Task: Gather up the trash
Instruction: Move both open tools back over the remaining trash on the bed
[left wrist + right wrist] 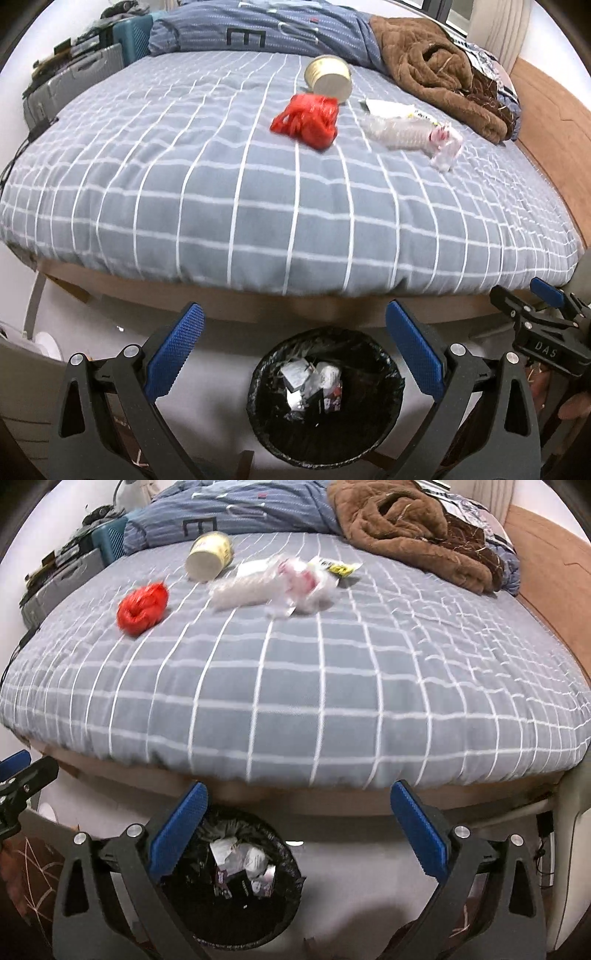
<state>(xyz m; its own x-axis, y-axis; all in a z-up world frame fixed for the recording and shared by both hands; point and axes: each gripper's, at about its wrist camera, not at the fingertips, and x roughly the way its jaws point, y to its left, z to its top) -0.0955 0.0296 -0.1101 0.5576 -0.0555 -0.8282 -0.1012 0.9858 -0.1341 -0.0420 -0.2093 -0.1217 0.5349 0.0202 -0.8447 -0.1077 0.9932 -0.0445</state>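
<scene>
The trash lies in a loose cluster on the far half of the bed (258, 192), which wears a grey cover with a white grid. A crumpled red plastic bag (306, 120) sits nearest the bed's middle; just behind it a cream paper cup (328, 79) lies on its side with its pale base facing the cameras. Beside the red bag, toward the brown blanket (439, 70), a crushed clear plastic bottle (399, 131) lies flat, with a crumpled clear wrapper with pink print (447, 144) touching its end and a white packet with a yellow-and-black label (399, 109) just behind; its print is too small to read. Behind the cup a blue striped quilt (258, 26) is bunched, showing a large dark letter "E". On the floor at the foot of the bed stands a trash bin (325, 398) lined with a black bag, already holding crumpled silver and white wrappers. The left hand-held gripper (295, 354) hangs above the bin with its blue-padded jaws spread wide and nothing between them. The right hand-held gripper (299, 834) hangs beside the bin, jaws likewise wide apart and empty; in the left view its black body reads "DAS". Suitcases (85, 70) stand off the bed's far corner.
</scene>
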